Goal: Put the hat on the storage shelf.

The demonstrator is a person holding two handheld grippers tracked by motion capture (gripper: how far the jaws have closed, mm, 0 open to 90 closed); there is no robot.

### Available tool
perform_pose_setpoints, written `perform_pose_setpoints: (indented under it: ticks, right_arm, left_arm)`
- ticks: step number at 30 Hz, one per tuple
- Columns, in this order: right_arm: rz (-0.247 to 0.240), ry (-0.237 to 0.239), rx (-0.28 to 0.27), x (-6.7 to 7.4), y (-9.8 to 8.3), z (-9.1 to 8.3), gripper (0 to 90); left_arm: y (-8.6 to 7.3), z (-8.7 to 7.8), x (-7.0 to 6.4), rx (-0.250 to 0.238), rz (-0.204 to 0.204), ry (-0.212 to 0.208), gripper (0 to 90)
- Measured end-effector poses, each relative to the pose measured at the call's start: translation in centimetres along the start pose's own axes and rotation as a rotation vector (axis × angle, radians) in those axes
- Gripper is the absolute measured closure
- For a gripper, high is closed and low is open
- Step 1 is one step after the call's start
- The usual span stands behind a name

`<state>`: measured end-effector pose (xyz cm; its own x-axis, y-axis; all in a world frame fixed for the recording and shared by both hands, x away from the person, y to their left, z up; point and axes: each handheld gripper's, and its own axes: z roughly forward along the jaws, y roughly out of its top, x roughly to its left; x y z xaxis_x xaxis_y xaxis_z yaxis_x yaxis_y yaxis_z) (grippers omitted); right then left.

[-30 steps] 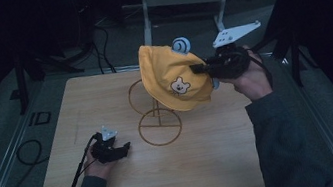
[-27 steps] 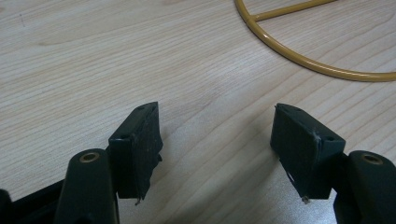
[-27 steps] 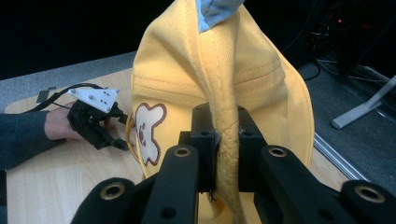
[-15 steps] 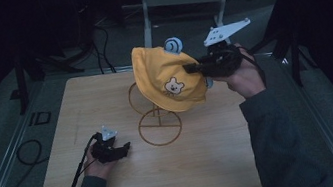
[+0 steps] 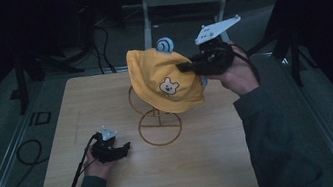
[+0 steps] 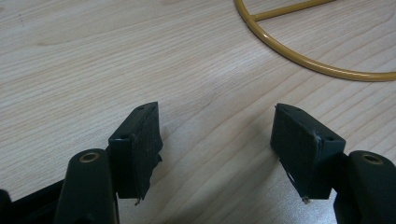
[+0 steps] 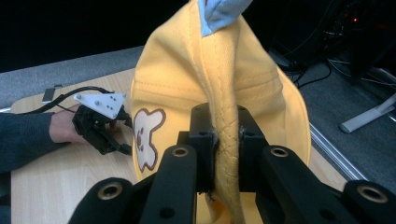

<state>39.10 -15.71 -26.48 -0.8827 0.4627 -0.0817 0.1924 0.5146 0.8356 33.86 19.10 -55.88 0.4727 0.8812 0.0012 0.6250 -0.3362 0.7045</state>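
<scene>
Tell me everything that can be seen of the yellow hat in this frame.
The yellow hat looks like soft cotton, with stitched seams, a floppy brim and a bear face patch on one side. A pale blue part with a spiral shows at its top, and blue lining near the brim. It hangs above the table, draped over the top of the gold wire stand. The right gripper is shut on a folded, seamed edge of its brim, the fingers pinching the cloth. Nothing else touches it.
</scene>
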Motion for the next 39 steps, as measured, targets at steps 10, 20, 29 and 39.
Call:
perform_pose_setpoints:
  ticks: [10, 20, 29, 39]
  right_arm:
    - [-0.007, -0.009, 0.023, 0.0, 0.8, 1.0, 82.1]
    - [-0.053, 0.003, 0.093, 0.8, 2.4, 4.0, 81.9]
    - [-0.068, -0.007, 0.151, 1.1, 3.1, 6.5, 81.6]
    - [-0.07, -0.04, 0.18, 1.7, 3.5, 8.8, 79.0]
  left_arm:
    - [0.0, 0.0, 0.0, 0.001, -0.002, 0.0, 33.5]
    - [0.0, 0.0, 0.0, 0.001, 0.001, 0.0, 33.4]
    - [0.0, 0.0, 0.0, 0.001, -0.001, 0.0, 33.4]
    - [0.0, 0.0, 0.0, 0.003, 0.0, -0.001, 33.4]
